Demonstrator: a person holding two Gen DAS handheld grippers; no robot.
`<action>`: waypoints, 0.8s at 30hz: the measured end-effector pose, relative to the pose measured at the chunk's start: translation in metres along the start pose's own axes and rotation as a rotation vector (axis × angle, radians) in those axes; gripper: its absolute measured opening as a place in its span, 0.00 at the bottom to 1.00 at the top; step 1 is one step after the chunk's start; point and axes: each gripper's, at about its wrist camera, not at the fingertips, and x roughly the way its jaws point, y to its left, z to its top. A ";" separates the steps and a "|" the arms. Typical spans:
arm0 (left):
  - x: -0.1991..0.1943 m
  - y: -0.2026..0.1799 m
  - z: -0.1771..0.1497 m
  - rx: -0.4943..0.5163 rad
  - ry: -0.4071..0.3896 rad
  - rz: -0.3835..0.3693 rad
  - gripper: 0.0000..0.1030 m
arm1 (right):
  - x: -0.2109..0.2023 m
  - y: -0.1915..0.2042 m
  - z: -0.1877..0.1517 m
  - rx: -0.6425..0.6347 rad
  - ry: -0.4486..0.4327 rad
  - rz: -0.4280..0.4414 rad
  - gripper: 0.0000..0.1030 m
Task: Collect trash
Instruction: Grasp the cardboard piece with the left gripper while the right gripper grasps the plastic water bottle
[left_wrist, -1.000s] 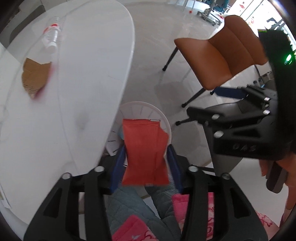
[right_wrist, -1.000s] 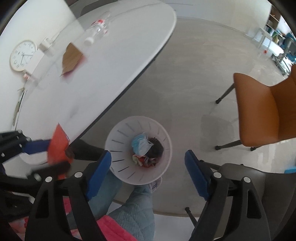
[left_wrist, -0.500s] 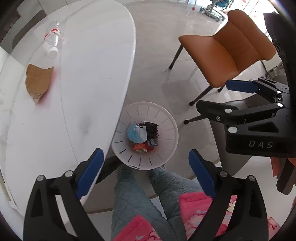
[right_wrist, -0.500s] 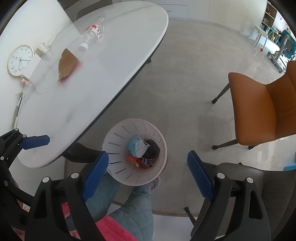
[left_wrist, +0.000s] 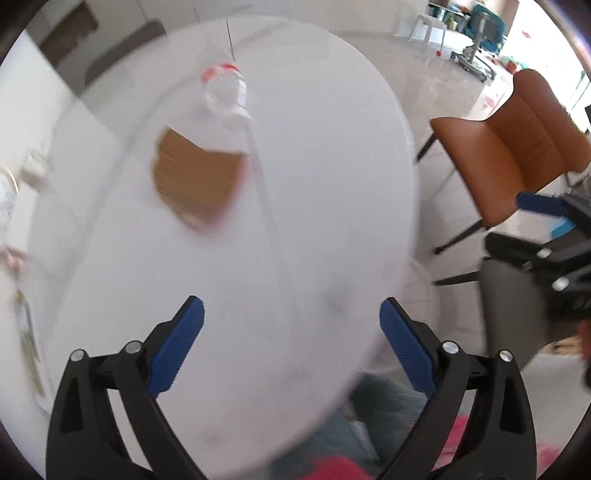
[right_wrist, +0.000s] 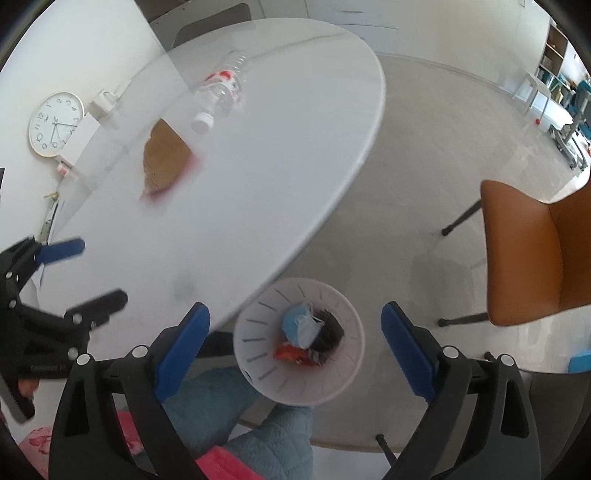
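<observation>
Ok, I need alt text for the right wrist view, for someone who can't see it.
The open right gripper hangs empty over a white bin on the floor beside a white table; the bin holds a blue mask and wrappers. On the table lie a clear bottle and torn cardboard.

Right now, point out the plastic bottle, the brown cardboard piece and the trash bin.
plastic bottle (right_wrist: 221, 90): right wrist view, on its clear body.
brown cardboard piece (right_wrist: 162, 158): right wrist view, on its flat middle.
trash bin (right_wrist: 258, 332): right wrist view, on its slotted inner wall.

Left view blurred — bottle (left_wrist: 223, 86) smeared; bin (left_wrist: 421, 291) mostly hidden.
</observation>
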 end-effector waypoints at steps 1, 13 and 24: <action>0.005 0.012 0.002 0.029 -0.010 0.017 0.91 | 0.003 0.005 0.006 0.003 -0.002 0.000 0.91; 0.059 0.110 0.067 0.129 -0.013 -0.025 0.92 | 0.053 0.047 0.112 0.064 0.009 -0.010 0.91; 0.092 0.159 0.118 0.071 -0.043 -0.217 0.92 | 0.118 0.095 0.257 0.011 0.000 0.023 0.91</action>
